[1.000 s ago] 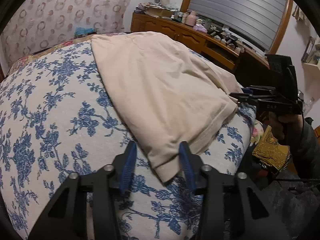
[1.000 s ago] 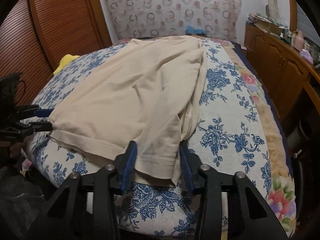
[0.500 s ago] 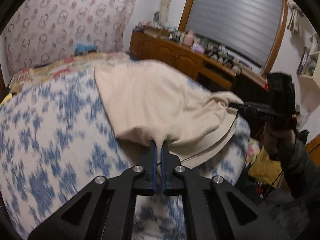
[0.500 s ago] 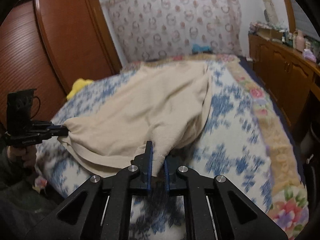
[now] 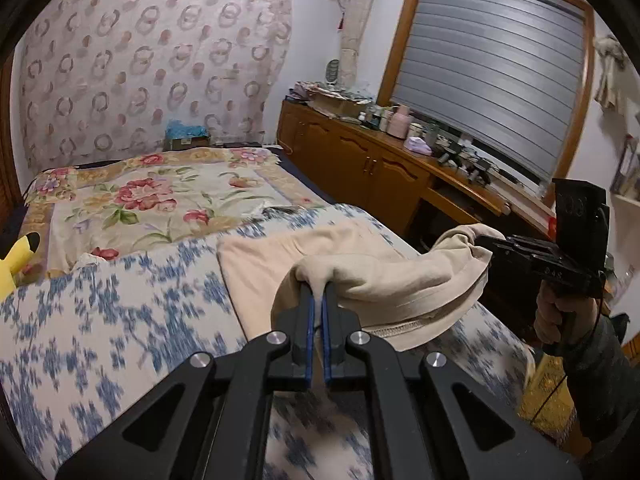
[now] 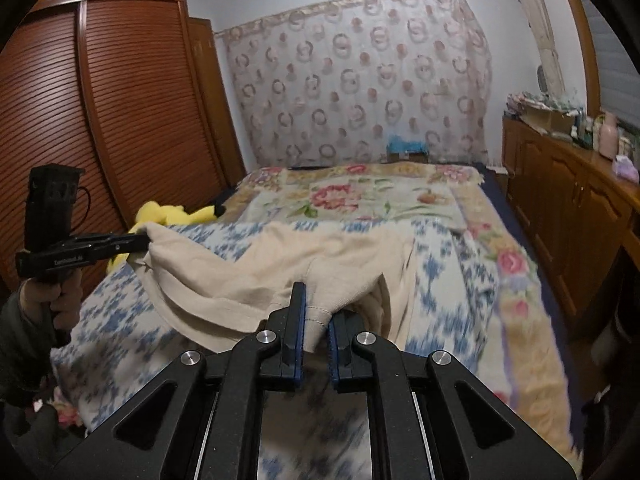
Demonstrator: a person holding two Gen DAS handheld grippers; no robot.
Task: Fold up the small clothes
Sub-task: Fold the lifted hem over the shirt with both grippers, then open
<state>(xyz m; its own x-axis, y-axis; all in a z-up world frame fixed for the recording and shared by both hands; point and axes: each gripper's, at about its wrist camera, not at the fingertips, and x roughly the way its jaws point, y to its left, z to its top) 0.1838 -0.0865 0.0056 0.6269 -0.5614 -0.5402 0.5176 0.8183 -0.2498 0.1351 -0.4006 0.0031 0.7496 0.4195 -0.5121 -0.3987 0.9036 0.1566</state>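
Slippage is my worry: my left gripper [image 5: 317, 300] and right gripper [image 6: 314, 312] each pinch only a thin nip of the beige garment [image 5: 360, 272], so a jerk or uneven lift could pull a corner free or bunch the fold crooked. Its near hem hangs lifted between my tongs; the far part lies on the blue-flowered bedspread [image 5: 100, 320], toward twelve o'clock. A second ago both tongs stood spread around the flat hem; now they are clamped shut on it and raised.

My two wrist cameras look forward and slightly down, close over the blue-flowered bed cover [image 5: 100, 320]. Both share the cream cotton garment [image 5: 392, 276] and circle-patterned curtain [image 6: 360, 80].
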